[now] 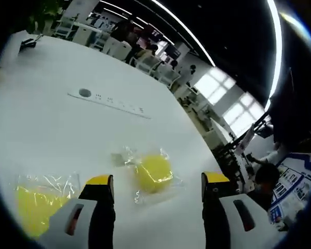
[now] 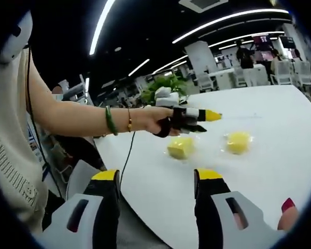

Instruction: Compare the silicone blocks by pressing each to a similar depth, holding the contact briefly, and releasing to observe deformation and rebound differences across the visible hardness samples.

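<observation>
Two yellow silicone blocks lie on the white table (image 1: 52,119), each sealed in its own clear plastic bag. In the left gripper view, one bagged block (image 1: 153,173) sits just ahead, between the spread jaws of the left gripper (image 1: 156,185), and the other bagged block (image 1: 37,203) lies off beside the left jaw, its wrapper crinkled loosely around it.

No block is being touched, so the step in hand looks like the approach before a press. In the right gripper view, the right gripper (image 2: 156,181) hangs well back from the table edge, jaws apart and holding nothing, while the person's hand (image 2: 163,120) carries the left gripper above the nearer block.

Next, I judge, comes a downward press through the slippery bag onto that block.
</observation>
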Available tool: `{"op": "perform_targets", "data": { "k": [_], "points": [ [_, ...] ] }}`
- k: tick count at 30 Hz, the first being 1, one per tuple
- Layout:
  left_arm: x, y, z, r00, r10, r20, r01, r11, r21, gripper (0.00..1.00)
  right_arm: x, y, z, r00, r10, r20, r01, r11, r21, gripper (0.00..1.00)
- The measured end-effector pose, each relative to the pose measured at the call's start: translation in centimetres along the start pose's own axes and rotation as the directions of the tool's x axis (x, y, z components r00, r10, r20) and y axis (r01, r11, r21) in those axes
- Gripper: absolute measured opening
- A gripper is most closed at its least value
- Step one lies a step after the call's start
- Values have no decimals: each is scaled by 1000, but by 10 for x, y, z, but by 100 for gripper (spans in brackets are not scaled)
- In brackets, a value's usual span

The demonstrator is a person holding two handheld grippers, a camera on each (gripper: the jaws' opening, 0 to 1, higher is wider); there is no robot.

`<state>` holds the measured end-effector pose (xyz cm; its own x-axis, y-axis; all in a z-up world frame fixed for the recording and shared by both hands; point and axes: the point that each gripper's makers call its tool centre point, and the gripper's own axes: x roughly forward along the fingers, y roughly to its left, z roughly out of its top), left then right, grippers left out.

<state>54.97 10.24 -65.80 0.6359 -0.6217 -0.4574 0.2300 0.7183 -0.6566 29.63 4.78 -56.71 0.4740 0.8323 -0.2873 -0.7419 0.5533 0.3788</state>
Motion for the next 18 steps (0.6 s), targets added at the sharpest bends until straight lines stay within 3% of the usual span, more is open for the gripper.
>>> {"op": "perform_targets", "data": {
  "k": [6, 11, 18],
  "points": [
    [24, 11, 2, 1000, 24, 7, -24, 999, -40, 63, -9, -9, 3, 1000, -12, 17, 11, 1000, 26, 51],
    [42, 17, 10, 998, 28, 64, -16, 985, -169, 61, -14, -16, -3, 1000, -21, -2, 21, 999, 38, 50],
    [64, 23, 3, 998, 57, 41, -47, 977, -209, 50, -22, -25, -1, 999, -37, 5, 36, 998, 48, 48]
  ]
}}
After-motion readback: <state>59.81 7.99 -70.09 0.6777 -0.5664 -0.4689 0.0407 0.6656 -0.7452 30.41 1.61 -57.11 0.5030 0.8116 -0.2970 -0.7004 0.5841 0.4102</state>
